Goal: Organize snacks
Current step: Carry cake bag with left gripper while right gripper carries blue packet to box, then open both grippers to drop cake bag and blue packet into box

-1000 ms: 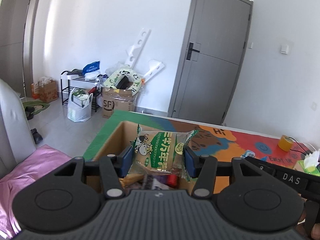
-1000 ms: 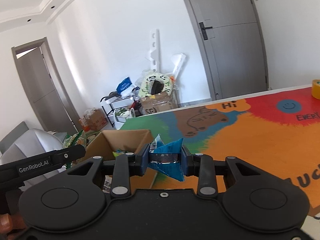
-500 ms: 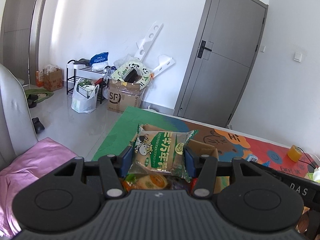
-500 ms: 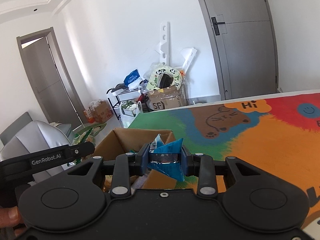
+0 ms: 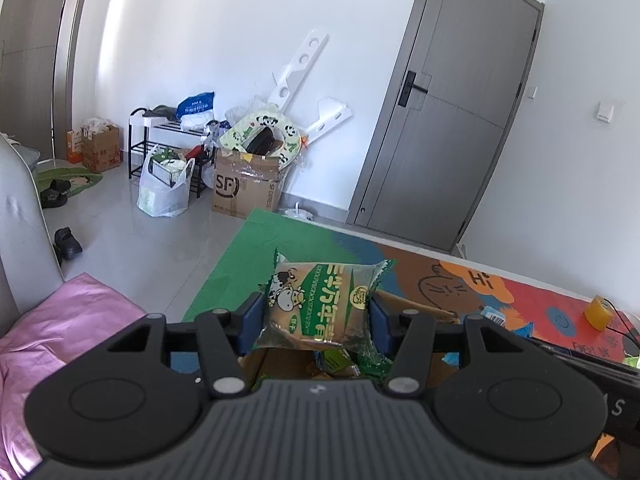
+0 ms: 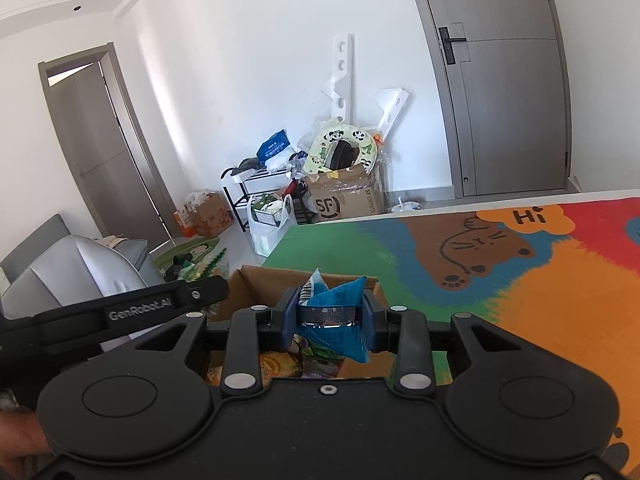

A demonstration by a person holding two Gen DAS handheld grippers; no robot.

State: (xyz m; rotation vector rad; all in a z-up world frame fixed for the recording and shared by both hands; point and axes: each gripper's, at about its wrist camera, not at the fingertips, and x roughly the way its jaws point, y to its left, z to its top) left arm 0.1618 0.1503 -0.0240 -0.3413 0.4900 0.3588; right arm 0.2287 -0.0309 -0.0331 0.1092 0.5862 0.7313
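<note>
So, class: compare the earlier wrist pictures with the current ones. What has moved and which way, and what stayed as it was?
Both views have swung toward the table's green end. In the left view the cardboard box has slid from behind the green cow-print packet down to the lower right; in the right view it has shifted rightward, under the blue packet. Unchanged: left gripper and right gripper still clamp their packets.

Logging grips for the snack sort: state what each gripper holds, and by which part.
Left gripper: green snack packet, clamped across its side edges, mid-height. Right gripper: blue snack packet, pinched across its crumpled middle.
</note>
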